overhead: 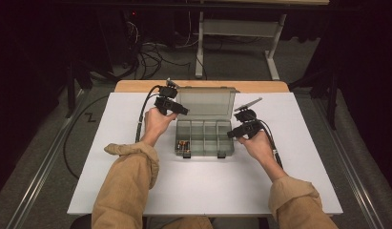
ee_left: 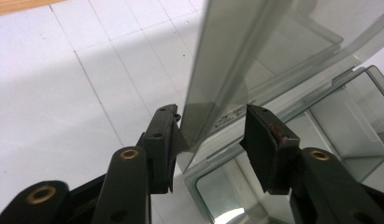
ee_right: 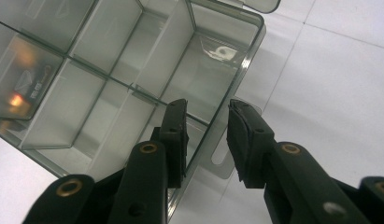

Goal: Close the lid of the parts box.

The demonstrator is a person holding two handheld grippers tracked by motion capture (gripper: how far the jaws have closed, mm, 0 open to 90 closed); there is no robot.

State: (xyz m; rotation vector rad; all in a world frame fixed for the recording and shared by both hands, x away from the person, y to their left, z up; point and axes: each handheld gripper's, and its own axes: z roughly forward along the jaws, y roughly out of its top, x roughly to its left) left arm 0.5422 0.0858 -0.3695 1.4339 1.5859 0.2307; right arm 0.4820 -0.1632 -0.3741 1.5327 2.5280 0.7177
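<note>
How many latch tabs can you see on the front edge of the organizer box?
2: one latch tab at the front left, below the compartment holding batteries, and another latch tab at the front right of the organizer box.

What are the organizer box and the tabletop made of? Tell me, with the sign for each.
Organizer box: apparently clear, smoke-tinted hard plastic, glossy; the dividers and table show through its walls, and its raised lid catches reflections.
Tabletop: a white, matte sheet, material unclear; a wood-coloured strip shows along its far edge.
</note>
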